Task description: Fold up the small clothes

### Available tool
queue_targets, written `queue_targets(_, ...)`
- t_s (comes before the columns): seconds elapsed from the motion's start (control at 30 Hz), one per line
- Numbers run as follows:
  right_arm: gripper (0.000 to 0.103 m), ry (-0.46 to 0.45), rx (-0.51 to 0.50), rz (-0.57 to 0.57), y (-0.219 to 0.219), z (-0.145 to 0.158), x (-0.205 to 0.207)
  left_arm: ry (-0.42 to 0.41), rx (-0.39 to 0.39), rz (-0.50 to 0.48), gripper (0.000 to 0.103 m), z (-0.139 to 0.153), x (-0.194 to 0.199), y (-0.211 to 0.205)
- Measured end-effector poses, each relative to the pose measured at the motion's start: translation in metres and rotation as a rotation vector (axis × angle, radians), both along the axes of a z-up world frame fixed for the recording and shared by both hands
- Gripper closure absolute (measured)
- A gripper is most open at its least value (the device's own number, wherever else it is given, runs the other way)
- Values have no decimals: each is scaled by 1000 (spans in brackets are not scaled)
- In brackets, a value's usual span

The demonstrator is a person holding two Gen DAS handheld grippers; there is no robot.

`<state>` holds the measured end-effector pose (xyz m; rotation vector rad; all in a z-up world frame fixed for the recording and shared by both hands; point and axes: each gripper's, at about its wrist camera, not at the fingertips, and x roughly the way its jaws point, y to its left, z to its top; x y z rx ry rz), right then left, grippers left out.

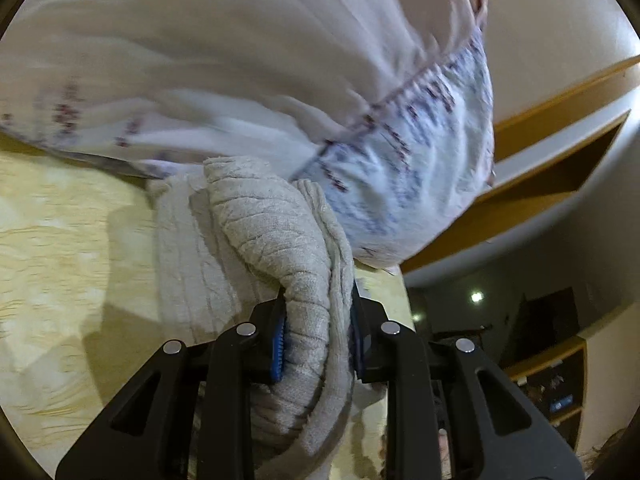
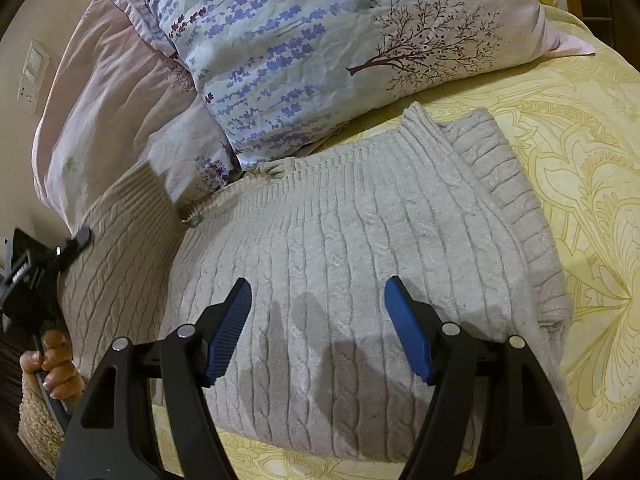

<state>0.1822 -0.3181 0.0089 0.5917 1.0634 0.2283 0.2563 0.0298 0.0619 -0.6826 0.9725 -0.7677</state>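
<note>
A beige cable-knit sweater (image 2: 360, 264) lies on the yellow patterned bedspread (image 2: 592, 208), its right side folded in. My right gripper (image 2: 318, 304) is open and empty, hovering just above the sweater's middle. My left gripper (image 1: 318, 328) is shut on a bunched fold of the sweater (image 1: 280, 232) and holds it lifted off the bed. In the right wrist view the left gripper (image 2: 82, 238) shows at the far left, holding the sweater's raised left part (image 2: 120, 240).
A pillow with lavender and tree print (image 2: 320, 48) lies just behind the sweater, over a pink pillow (image 2: 112, 92). A wall switch plate (image 2: 34, 74) is at far left. Wooden shelving (image 1: 552, 168) and a dark room show beyond the bed.
</note>
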Motion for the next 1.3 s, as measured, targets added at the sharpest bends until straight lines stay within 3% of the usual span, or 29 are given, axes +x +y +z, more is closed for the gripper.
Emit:
queue_targets(0.23,34,-10,-2,4,-3,3,-3,3,-32,-85,79,3,2,-42)
queue_targets(0.53,34,-30,-5,-6,-15,10,-6,6,-61,-133,79,3,-1,-64)
queue_targets(0.83,34,-42,12,-92,-52,16,-11,104,12,-214,78,-39,-10,-119)
queue_targets(0.93,34,-34,59,-142,-73,15,-14,142,32,-229,66,-51,-11,-131)
queue_targets(1.0,34,-30,94,-152,-81,14,-14,117,-10,-272,47,-45,-16,-136)
queue_targets(1.07,34,-21,153,-150,-88,14,-13,73,-36,-302,18,-34,-21,-136)
queue_targets(1.2,34,33,300,-110,-88,8,-9,-7,-26,-282,13,-14,-31,-119)
queue_targets(1.3,34,84,346,-70,-78,1,-4,-24,27,-134,13,-13,-28,-83)
